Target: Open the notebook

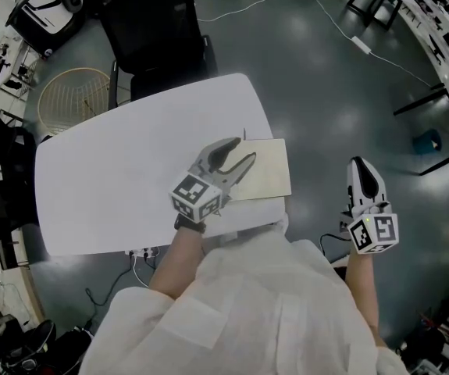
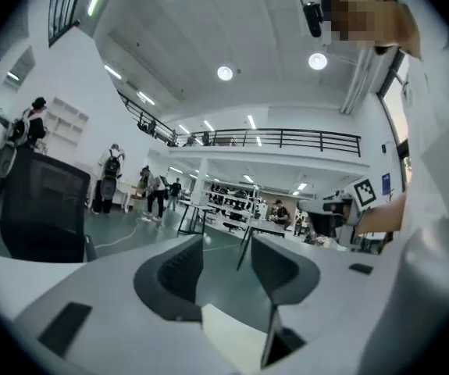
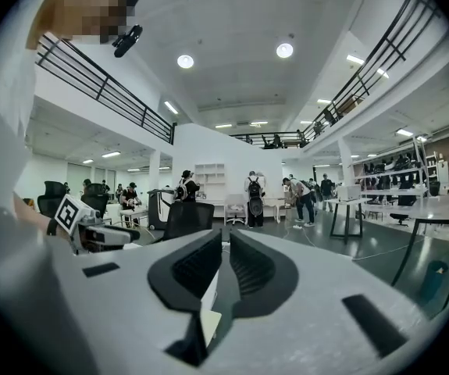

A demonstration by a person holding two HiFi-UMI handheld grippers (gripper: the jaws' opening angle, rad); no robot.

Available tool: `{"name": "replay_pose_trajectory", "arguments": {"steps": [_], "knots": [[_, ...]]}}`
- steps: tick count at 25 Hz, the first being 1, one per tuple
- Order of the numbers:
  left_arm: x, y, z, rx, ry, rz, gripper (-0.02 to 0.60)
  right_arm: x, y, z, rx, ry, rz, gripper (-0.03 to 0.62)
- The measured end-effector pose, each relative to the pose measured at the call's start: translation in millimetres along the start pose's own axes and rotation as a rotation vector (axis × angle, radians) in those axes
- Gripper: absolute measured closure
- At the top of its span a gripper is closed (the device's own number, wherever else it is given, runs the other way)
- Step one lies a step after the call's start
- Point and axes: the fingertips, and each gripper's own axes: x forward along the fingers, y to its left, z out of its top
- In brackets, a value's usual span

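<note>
A cream notebook (image 1: 269,172) lies flat at the right end of the white table (image 1: 115,178), close to the near edge. My left gripper (image 1: 242,151) hovers over the notebook's left part, open, with nothing between its fingers. In the left gripper view the gripper (image 2: 228,248) points level out across the room, and a cream patch (image 2: 232,336) shows low between the jaws. My right gripper (image 1: 362,166) hangs off the table's right side over the floor, shut and empty. In the right gripper view the gripper (image 3: 226,247) shows only a thin slit between its jaws.
A black office chair (image 1: 158,33) stands behind the table, with a round wire basket (image 1: 72,96) to its left. Cables run over the grey floor, and a power strip (image 1: 142,252) lies under the table's near edge. People and desks stand far off in the hall.
</note>
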Motion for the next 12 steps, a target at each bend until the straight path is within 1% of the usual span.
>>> {"name": "replay_pose_trajectory", "arguments": {"steps": [2, 4, 8, 10, 12], "knots": [[-16, 13, 22, 0.028, -0.057, 0.057, 0.43, 1, 2, 1, 0.004, -0.007, 0.01, 0.567], [-33, 25, 41, 0.061, -0.099, 0.114, 0.468, 2, 4, 3, 0.004, -0.016, 0.012, 0.577], [-65, 41, 72, 0.121, -0.145, 0.227, 0.528, 3, 7, 5, -0.002, -0.028, 0.016, 0.589], [-79, 47, 81, 0.136, -0.157, 0.279, 0.543, 3, 8, 5, -0.003, -0.028, 0.019, 0.589], [-90, 54, 84, 0.146, -0.161, 0.321, 0.545, 4, 7, 3, -0.01, -0.017, 0.017, 0.59]]}}
